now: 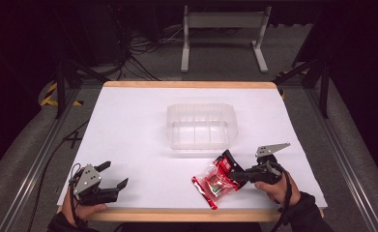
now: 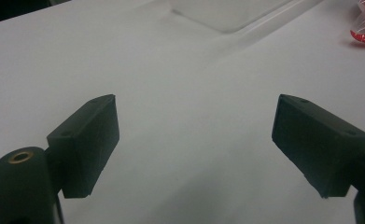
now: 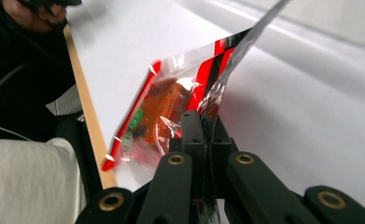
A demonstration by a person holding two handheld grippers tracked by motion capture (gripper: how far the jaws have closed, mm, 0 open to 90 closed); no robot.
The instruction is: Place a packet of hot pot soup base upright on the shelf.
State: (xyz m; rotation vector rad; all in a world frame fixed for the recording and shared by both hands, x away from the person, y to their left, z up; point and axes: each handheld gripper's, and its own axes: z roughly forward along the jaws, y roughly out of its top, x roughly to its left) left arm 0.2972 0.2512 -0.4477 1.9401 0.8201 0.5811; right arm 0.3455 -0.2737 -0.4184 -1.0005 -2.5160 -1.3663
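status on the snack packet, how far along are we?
Done: the right gripper has its jaws shut on the red snack packet, which tilts up off the table. In hand: carrying it, probably toward the clear plastic bin. Left: the bin looks unfilled, so the drop remains. The left gripper rests open near the front edge.

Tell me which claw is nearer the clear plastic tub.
Right. The right claw sits just in front of the clear plastic tub, shut on the red snack packet. The left claw rests open, farther off at the table's near-left corner.
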